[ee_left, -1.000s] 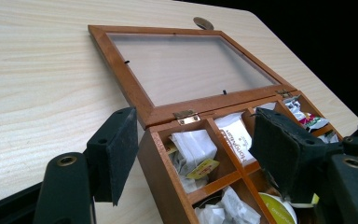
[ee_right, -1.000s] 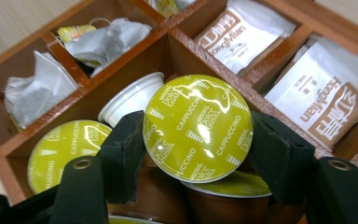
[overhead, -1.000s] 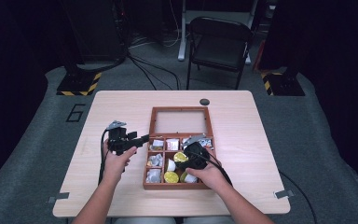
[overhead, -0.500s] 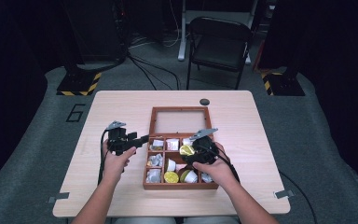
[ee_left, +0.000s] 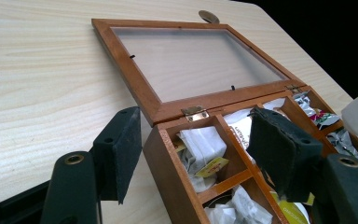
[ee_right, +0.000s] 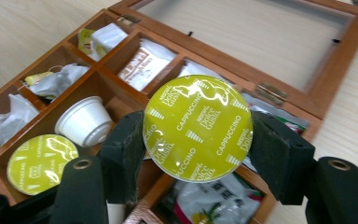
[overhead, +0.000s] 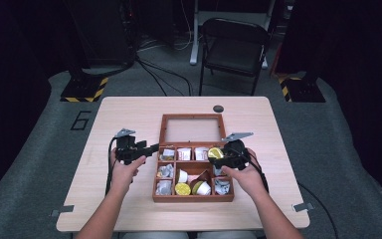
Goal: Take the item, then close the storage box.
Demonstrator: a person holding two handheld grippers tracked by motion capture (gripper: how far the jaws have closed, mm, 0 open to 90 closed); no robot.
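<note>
An open wooden box with compartments lies mid-table, its glass lid folded flat behind it. My right gripper is shut on a coffee capsule with a yellow-green foil top and holds it above the box's right side. My left gripper straddles the box's far left corner. One pad is outside the wall and the other over a compartment of tea bags. Its jaws have just been closing, but the pads do not press the wood.
In the box lie a white capsule, another yellow-topped capsule and several paper packets. A small dark disc sits near the table's far edge. A folding chair stands beyond the table.
My right gripper has lifted the yellow-topped capsule out of the box and carried it up and to the right. The left hand has stayed at the box's corner.
</note>
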